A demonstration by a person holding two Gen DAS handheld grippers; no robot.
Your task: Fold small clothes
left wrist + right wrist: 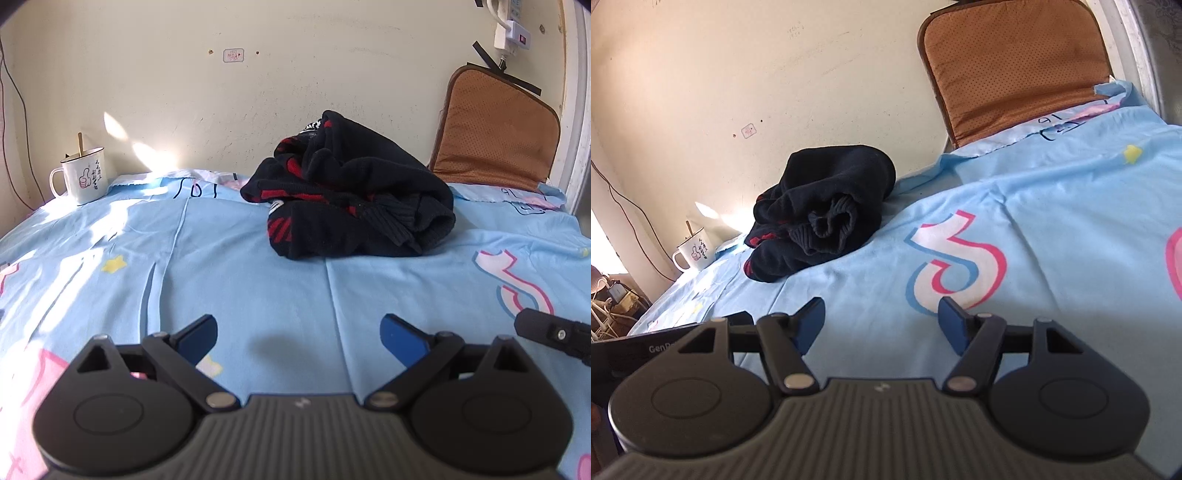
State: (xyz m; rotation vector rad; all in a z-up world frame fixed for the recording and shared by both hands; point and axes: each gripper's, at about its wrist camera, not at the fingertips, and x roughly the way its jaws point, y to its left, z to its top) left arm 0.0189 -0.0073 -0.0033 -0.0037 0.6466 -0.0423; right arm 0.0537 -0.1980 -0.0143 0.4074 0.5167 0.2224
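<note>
A crumpled dark garment with red stripes [351, 192] lies in a heap on the light blue sheet [258, 280], near the wall. In the right wrist view the same garment [820, 218] sits to the upper left, a ribbed cuff facing me. My left gripper [299, 332] hovers over the sheet in front of the heap, open, nothing between its blue pads. My right gripper [882, 321] is also open and empty, well short of the garment and to its right. One tip of the right gripper [554, 334] shows at the right edge of the left wrist view.
A white enamel mug [83, 175] with a stick in it stands at the sheet's far left corner. A brown cushion [495, 129] leans on the wall at the far right. A power strip [511, 26] hangs above it. A cable [631, 214] runs down the left wall.
</note>
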